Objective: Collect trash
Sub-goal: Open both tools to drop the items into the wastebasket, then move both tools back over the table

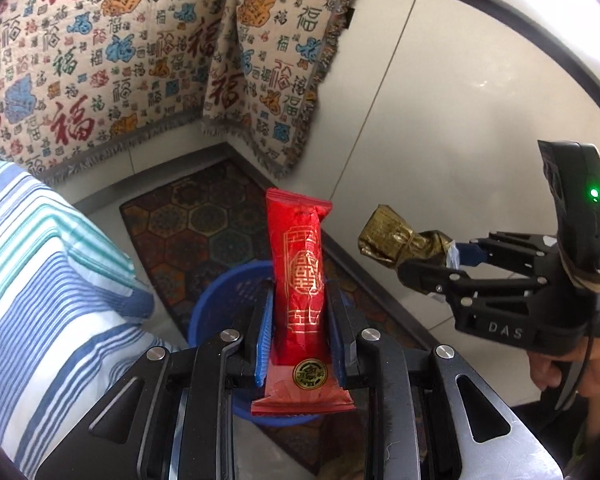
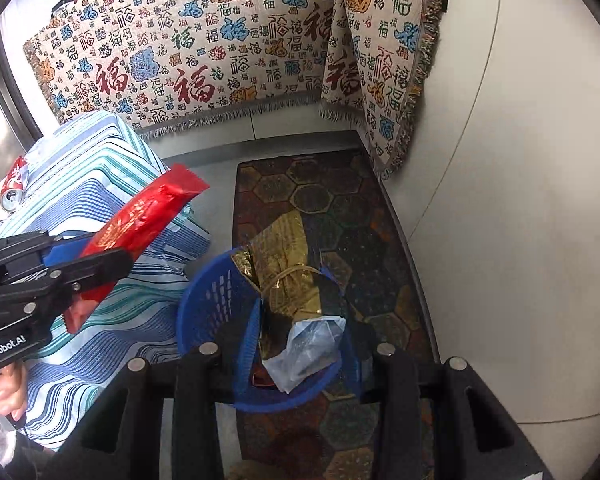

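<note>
My left gripper (image 1: pixel 299 296) is shut on a long red snack wrapper (image 1: pixel 298 248) that stands upright between its blue pads, over a blue plastic basket (image 1: pixel 220 300) on the floor. To the right, my right gripper (image 1: pixel 440 258) is shut on a crumpled gold wrapper (image 1: pixel 388 236). In the right wrist view the gold wrapper (image 2: pixel 288 264), tied with string and with clear plastic (image 2: pixel 308 344) at its end, sits between the pads of the right gripper (image 2: pixel 300 332) directly above the basket (image 2: pixel 208 304). The left gripper (image 2: pixel 100 252) holds the red wrapper (image 2: pixel 148 208) left of the basket.
A blue-and-white striped cloth (image 2: pixel 100 184) covers a raised surface left of the basket, with a red can (image 2: pixel 16 184) lying on it. The basket stands on a dark hexagon-patterned mat (image 2: pixel 340 208). A patterned blanket (image 2: pixel 220 40) hangs behind, and a white wall (image 2: pixel 500 200) rises on the right.
</note>
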`<act>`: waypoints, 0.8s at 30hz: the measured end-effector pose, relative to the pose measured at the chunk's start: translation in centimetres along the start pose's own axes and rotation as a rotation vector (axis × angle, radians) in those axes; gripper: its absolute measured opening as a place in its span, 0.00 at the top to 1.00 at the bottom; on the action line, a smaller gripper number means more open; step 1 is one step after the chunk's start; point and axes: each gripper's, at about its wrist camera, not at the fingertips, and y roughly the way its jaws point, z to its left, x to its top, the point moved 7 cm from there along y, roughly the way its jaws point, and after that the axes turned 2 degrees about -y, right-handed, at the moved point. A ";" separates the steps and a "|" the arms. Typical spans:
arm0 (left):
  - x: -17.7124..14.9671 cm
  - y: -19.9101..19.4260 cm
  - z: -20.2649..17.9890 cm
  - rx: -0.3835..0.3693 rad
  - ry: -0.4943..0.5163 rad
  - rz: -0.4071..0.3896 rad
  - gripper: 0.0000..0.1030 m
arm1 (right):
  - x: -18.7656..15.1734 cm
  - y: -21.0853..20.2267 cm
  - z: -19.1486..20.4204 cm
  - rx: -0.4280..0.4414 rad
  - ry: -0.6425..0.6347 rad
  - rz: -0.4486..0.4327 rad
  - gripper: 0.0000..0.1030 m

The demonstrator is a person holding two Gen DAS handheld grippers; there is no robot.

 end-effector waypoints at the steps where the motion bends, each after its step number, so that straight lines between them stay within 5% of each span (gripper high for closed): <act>1: 0.2 0.4 0.2 0.008 0.000 0.001 0.75 | 0.2 0.2 0.0 -0.002 -0.003 -0.003 0.61; 2: 0.4 0.6 0.4 0.015 -0.001 0.001 0.73 | 0.3 0.3 0.1 -0.001 -0.008 -0.004 0.57; 6: 1.1 0.9 1.0 0.010 -0.017 -0.010 0.38 | 0.6 0.1 0.5 -0.005 -0.029 -0.022 0.49; 12: 1.7 -0.9 1.8 0.005 -0.045 -0.039 0.35 | 1.4 -1.0 0.0 -0.017 -0.021 -0.059 0.49; 17: 1.1 -6.3 2.7 0.025 -0.048 -0.099 0.27 | 3.1 -2.8 1.1 -0.059 -0.046 -0.133 0.48; 24: -4.7 -15.0 9.1 0.146 -0.108 -0.123 0.20 | 6.0 -5.9 9.0 -0.031 -0.145 -0.290 0.45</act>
